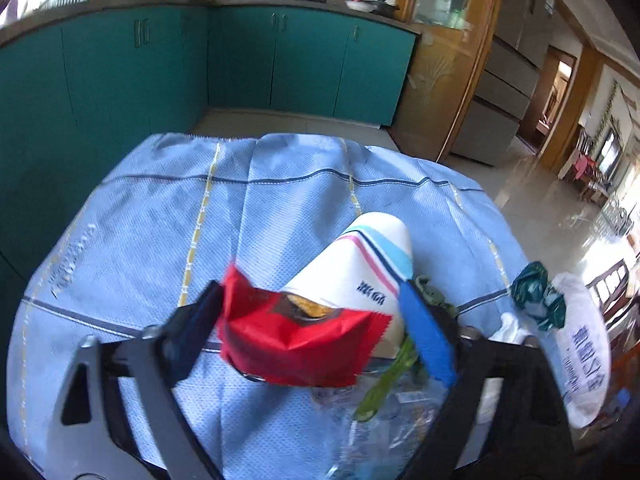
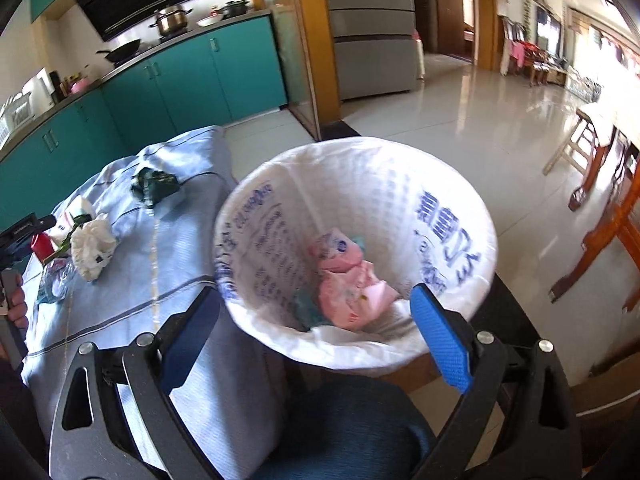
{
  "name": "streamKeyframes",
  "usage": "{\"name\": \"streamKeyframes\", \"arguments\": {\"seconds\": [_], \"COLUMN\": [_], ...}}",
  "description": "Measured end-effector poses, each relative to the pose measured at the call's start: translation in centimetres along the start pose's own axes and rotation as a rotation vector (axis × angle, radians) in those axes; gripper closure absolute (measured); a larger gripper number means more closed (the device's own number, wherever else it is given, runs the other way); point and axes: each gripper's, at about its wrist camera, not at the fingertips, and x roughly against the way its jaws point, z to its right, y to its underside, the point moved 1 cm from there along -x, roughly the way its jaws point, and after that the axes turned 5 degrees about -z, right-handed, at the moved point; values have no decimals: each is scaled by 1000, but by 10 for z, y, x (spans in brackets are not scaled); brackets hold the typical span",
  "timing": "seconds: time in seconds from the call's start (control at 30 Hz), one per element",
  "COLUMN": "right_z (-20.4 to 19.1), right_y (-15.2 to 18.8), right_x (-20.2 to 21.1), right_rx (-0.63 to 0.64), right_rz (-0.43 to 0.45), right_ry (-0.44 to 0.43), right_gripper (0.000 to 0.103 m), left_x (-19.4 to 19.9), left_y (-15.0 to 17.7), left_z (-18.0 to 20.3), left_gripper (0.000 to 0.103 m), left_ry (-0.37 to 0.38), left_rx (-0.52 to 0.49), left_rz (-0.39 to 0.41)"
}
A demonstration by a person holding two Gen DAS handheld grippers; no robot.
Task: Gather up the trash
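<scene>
A red snack wrapper (image 1: 296, 340) sits between the fingers of my left gripper (image 1: 312, 292). Its left edge meets the left finger and a thin gap shows at the right blue pad (image 1: 428, 340), so the gripper is open. Behind it a white striped paper cup (image 1: 372, 264) lies on its side. Green scraps (image 1: 384, 384) and clear plastic (image 1: 380, 432) lie beside it. A dark green crumpled wrapper (image 2: 154, 186) and a white tissue wad (image 2: 94, 250) rest on the cloth. My right gripper (image 2: 316, 336) hangs open and empty over the white-lined bin (image 2: 360, 184), which holds a pink packet (image 2: 352, 280).
The table wears a light blue cloth (image 1: 160, 240), and the bin stands just off its right edge. Teal cabinets (image 1: 120, 80) run behind. A person's knee in blue trousers (image 2: 340, 420) is below the bin. Wooden stools (image 2: 588, 152) stand on the glossy floor to the right.
</scene>
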Motion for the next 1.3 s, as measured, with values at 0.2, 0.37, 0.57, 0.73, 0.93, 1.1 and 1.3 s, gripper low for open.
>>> {"name": "streamKeyframes", "arguments": {"seconds": [0.2, 0.37, 0.57, 0.73, 0.93, 1.1, 1.3], "right_z": [-36, -89, -160, -188, -187, -176, -163], "right_y": [-17, -49, -103, -111, -90, -64, -13], "right_x": [-13, -40, -106, -155, -138, -85, -21], "right_rx": [64, 157, 286, 327, 324, 321, 340], "right_rz": [0, 7, -19, -152, -167, -125, -106], "right_ry": [-64, -182, -186, -153, -217, -270, -352], "right_gripper": [9, 9, 9, 12, 45, 45, 45], "left_x": [15, 52, 89, 102, 100, 100, 105], "left_y": [16, 37, 77, 104, 111, 112, 117], "left_z": [-10, -26, -33, -32, -28, -28, -27], "left_gripper": [38, 38, 37, 33, 33, 33, 34], "left_ry": [5, 23, 80, 95, 79, 94, 116], "left_rx": [-47, -61, -118, -158, -200, -192, -209], "left_rz": [11, 33, -7, -44, -42, -38, -40]}}
